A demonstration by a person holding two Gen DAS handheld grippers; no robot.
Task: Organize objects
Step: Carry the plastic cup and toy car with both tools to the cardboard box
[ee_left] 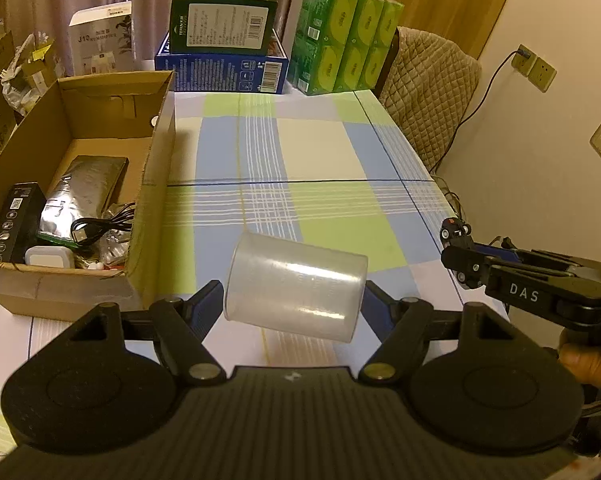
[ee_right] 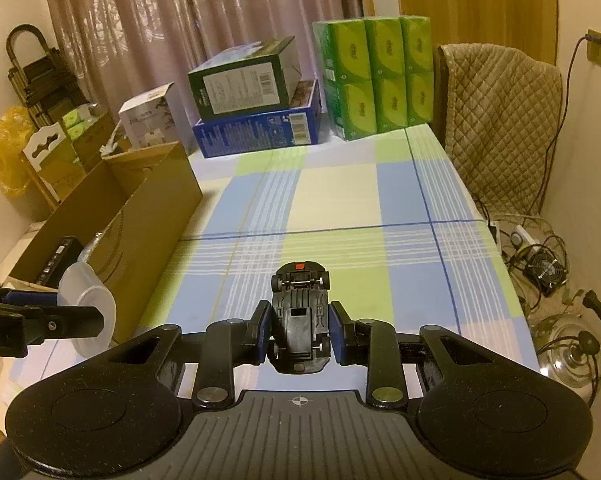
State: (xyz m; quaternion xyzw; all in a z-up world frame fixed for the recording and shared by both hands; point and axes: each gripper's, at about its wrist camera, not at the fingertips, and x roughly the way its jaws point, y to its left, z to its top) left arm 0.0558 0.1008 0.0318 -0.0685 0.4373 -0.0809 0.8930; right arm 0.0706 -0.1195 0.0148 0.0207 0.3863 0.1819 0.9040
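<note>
A translucent plastic cup (ee_left: 296,286) is pinched sideways by the left gripper (ee_left: 294,300), above the checked tablecloth (ee_left: 320,152), beside the cardboard box (ee_left: 156,152). A black toy car (ee_right: 300,320), underside up, is clamped in the right gripper (ee_right: 300,334) w/ jaws pressed on its sides.

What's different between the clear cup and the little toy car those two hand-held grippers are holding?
The cup is see-through plastic; the toy car is solid black. The cup is a plain, smooth tube shape, tipped on its side, while the car is detailed and held upside down, its wheels and underside showing. The cup looks the bulkier: the left hand-held gripper spreads wider than the right hand-held gripper. Both are held above the checked tablecloth.
</note>
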